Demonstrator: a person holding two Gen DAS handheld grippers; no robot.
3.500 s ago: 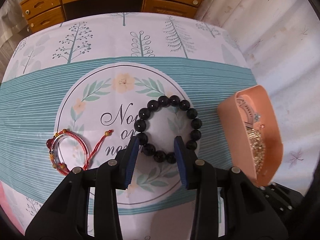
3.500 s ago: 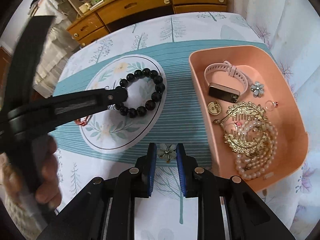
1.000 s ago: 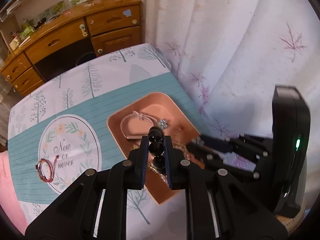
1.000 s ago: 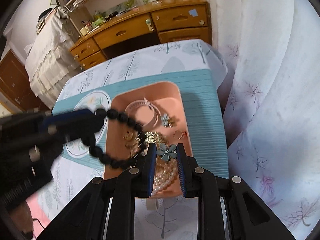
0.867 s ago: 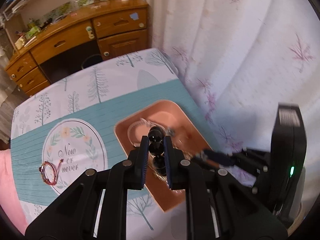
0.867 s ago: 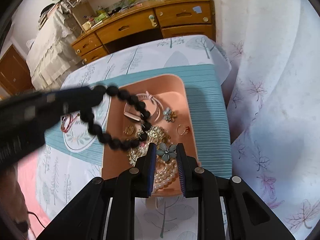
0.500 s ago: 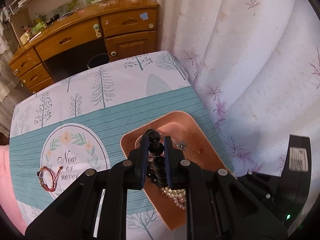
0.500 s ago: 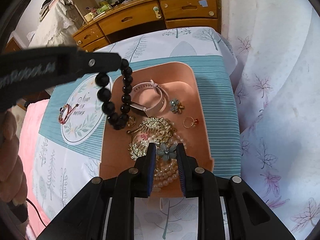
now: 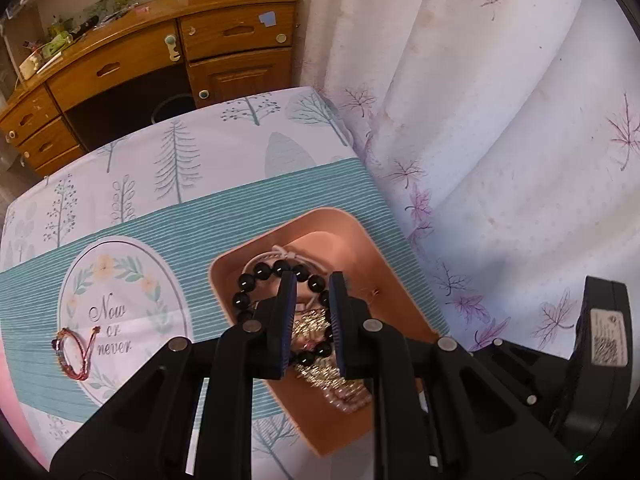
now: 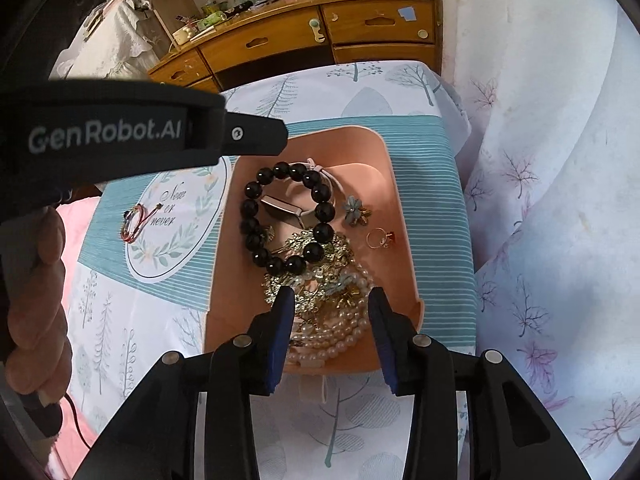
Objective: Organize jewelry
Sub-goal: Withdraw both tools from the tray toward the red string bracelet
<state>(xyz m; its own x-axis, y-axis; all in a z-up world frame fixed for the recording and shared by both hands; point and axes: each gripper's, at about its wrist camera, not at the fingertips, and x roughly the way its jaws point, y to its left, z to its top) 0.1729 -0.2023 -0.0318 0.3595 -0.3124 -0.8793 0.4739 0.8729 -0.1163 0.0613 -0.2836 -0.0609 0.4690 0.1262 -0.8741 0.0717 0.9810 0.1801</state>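
A black bead bracelet lies as a round ring in the peach tray, on top of a pink watch and a gold ornament. My left gripper hovers just above it, jaws only slightly apart, pads not pressing on any bead. My right gripper is over the tray's near end; its jaws are opening with nothing between them. The blue flower brooch rests below on the pearls.
A red string bracelet lies on the round print of the tablecloth, left of the tray. A second flower and a ring sit in the tray. A curtain hangs to the right; a wooden desk stands behind.
The bead bracelet hung as a narrow loop from my left gripper; now it lies flat in the tray. My right jaws have widened and the flower brooch has dropped onto the pearls.
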